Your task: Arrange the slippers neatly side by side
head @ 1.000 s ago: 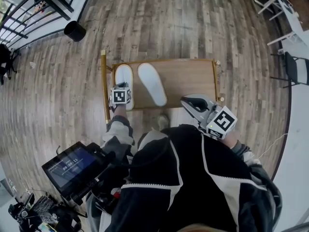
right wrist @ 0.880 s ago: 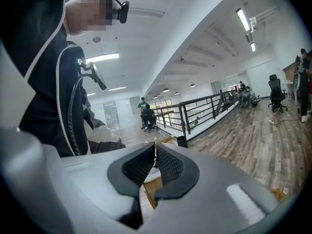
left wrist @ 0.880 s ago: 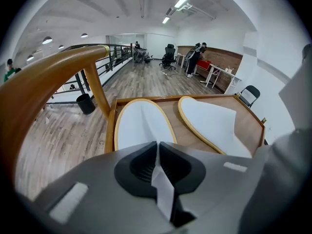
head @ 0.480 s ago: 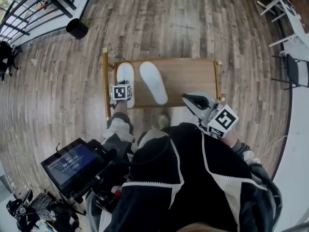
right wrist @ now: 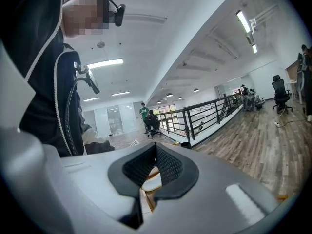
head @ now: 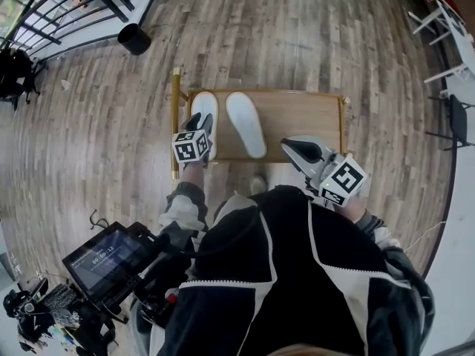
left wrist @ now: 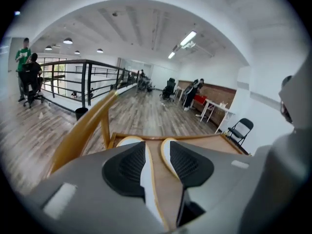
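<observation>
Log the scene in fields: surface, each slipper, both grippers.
surface: wooden table with a gold frame
left slipper: white, flat on the table, its near end hidden by the left gripper
right slipper: white, beside it, not touching, slightly angled
left gripper: over the left slipper, jaws have just been opening, gripping nothing
right gripper: shut, empty, at the table's near edge

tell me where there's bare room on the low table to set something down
The right half of the tabletop is bare, from the right slipper to the right edge. The left end is crowded: the left slipper lies there too, only a narrow strip between them.
</observation>
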`<state>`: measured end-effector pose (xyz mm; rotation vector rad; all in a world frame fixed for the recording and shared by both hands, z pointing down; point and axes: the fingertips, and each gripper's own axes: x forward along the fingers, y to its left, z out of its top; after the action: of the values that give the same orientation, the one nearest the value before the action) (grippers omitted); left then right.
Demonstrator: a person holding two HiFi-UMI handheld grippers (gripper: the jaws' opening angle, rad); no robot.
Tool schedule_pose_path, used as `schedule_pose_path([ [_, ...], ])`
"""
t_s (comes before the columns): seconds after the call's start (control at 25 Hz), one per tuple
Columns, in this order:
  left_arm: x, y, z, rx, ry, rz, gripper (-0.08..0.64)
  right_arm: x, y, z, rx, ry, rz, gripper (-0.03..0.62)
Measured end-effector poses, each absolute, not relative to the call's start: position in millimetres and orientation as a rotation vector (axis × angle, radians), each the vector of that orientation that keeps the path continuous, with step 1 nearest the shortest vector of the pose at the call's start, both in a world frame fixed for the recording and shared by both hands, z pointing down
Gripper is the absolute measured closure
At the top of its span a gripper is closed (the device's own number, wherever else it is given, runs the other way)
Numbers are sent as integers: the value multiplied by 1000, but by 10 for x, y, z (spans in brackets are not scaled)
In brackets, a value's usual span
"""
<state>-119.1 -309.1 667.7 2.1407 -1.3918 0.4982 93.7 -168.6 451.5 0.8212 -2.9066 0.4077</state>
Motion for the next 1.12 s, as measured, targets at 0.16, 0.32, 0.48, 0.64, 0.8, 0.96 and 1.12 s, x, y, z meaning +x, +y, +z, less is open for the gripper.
schedule_pose_path([
  [0.16,-1015,-2788,5763,2366,-1348,202,428,784,-1613,4421,777,-2947,374,586],
  [0.32,-836,-2383,4979,2555,-1277,12,464,680,-1681,4358,739,-2983,347,586],
  [0.48,-665,-1913,4469,2656,-1223,-97,541,605,-1706,4336,710,-3008,324,586],
  [0.64,-509,-1569,4195,2679,-1170,-177,541,544,-1677,4285,672,-3024,307,586],
  [0.8,-437,-1411,4102,2692,-1129,-219,541,460,-1674,4318,632,-3019,313,586],
  [0.96,-476,-1408,4051,2682,-1152,-224,541,393,-1649,4337,599,-3014,315,586],
  [1.12,-608,-1432,4184,2636,-1197,-205,541,332,-1676,4476,579,-2992,335,580],
])
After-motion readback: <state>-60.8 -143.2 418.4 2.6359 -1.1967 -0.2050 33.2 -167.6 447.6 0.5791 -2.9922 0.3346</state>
